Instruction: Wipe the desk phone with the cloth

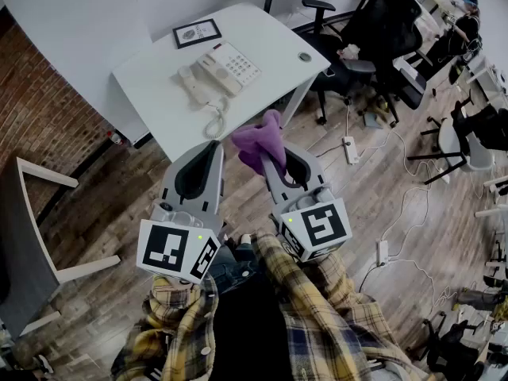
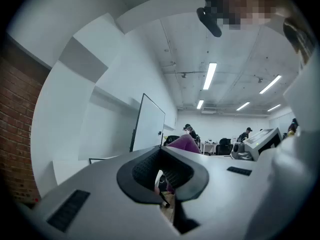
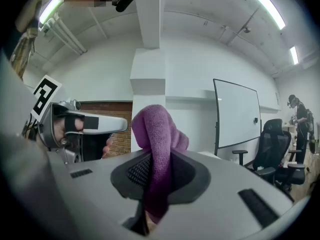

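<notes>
Cloth (image 1: 260,140) (purple) pinched in right gripper (image 1: 276,159) jaws — left gripper (image 1: 213,149) jaws together, empty.

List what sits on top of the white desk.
A desk phone, a framed picture and a small round object. Whatever lies beneath the phone is covered.

Ceiling strip lights (image 2: 210,75) give even, soft brightness; fisheye edges darken.
</notes>
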`<action>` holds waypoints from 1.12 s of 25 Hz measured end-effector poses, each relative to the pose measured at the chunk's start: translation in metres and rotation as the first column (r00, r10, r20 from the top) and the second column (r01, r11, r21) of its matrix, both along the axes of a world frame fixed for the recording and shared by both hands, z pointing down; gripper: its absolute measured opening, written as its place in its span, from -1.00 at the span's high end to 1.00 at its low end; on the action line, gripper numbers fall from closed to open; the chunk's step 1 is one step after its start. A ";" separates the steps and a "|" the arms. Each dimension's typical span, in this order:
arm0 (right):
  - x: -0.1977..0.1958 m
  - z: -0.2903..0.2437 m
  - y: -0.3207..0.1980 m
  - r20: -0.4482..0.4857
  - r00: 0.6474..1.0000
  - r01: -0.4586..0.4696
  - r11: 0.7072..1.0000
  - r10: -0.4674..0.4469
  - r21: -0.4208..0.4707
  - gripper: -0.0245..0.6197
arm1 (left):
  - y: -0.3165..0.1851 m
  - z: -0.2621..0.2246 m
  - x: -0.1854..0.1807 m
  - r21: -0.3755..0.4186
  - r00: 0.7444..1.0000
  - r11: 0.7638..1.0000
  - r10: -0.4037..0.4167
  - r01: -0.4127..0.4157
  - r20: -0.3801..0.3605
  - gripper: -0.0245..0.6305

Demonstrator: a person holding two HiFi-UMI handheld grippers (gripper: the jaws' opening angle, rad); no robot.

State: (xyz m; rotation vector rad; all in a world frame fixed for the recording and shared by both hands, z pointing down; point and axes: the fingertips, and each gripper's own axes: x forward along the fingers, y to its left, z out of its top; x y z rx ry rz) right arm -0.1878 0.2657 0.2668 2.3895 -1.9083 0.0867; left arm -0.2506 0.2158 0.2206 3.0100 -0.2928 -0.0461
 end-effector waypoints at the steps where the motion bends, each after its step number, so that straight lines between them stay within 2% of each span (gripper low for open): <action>1: 0.001 -0.001 0.000 0.000 1.000 0.000 1.000 0.000 0.001 0.72 | 0.001 -0.001 0.001 0.001 1.000 1.000 0.001 -0.001 -0.001 0.88; 11: 0.013 -0.005 0.013 -0.002 1.000 -0.024 0.999 0.024 0.025 0.72 | 0.011 -0.004 0.012 0.012 1.000 1.000 0.009 -0.009 -0.009 0.88; 21: 0.019 0.005 0.045 -0.005 1.000 -0.007 1.000 0.007 0.014 0.72 | 0.035 0.000 0.023 0.017 1.000 1.000 -0.005 0.005 -0.016 0.88; 28: 0.039 0.013 0.024 0.010 1.000 0.010 1.000 -0.010 0.001 0.72 | 0.017 0.006 0.048 0.014 1.000 1.000 -0.006 0.006 0.000 0.88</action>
